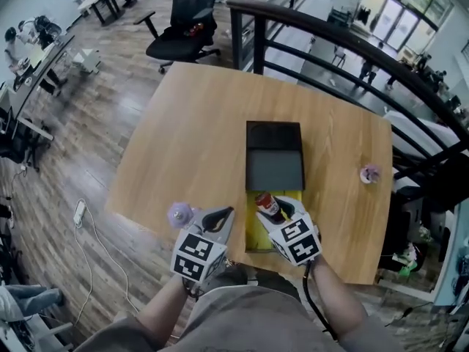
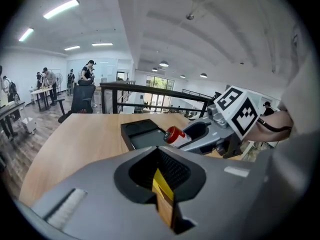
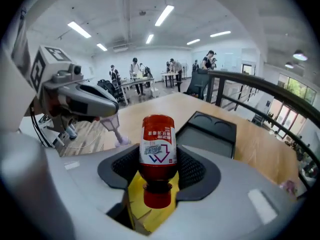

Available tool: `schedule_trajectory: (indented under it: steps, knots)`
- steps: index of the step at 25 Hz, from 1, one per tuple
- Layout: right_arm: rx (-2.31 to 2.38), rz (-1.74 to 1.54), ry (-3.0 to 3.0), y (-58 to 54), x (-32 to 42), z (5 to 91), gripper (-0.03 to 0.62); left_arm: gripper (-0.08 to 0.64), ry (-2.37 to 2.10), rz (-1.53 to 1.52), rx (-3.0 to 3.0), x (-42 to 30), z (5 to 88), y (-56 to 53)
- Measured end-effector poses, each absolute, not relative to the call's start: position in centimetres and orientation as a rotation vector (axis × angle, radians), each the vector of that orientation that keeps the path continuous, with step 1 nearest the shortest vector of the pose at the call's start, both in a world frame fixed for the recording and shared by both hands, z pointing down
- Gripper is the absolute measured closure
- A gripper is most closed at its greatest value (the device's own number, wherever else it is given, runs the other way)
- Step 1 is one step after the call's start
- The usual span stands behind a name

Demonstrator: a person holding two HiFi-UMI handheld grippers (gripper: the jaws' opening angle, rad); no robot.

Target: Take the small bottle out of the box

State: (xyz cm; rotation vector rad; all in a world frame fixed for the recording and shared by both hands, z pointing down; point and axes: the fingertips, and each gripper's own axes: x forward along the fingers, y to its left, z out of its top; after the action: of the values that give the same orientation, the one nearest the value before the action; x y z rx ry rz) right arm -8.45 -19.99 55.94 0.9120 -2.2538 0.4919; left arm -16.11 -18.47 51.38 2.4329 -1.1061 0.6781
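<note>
The small bottle, red-capped with a red and white label, hangs just above the open yellow box at the table's near edge. My right gripper is shut on its body. In the right gripper view the bottle lies between the pads with its cap toward the camera, and the yellow box is below it. My left gripper is beside the box's left side. Its jaws are closed on a thin yellow flap of the box. The bottle and the right gripper show to its right.
A black tray-like box lies on the wooden table just beyond the yellow box. A small purple lamp stands left of my left gripper. A pink trinket is at the right. A dark railing curves behind the table.
</note>
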Motion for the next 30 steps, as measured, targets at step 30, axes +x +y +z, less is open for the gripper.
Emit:
schedule_trajectory:
  steps: [30]
  knots:
    - [1.414,-0.008,-2.876,-15.0,-2.9,24.4,0.367,0.560,-1.589,0.185,2.800,-17.9,26.3,-16.3]
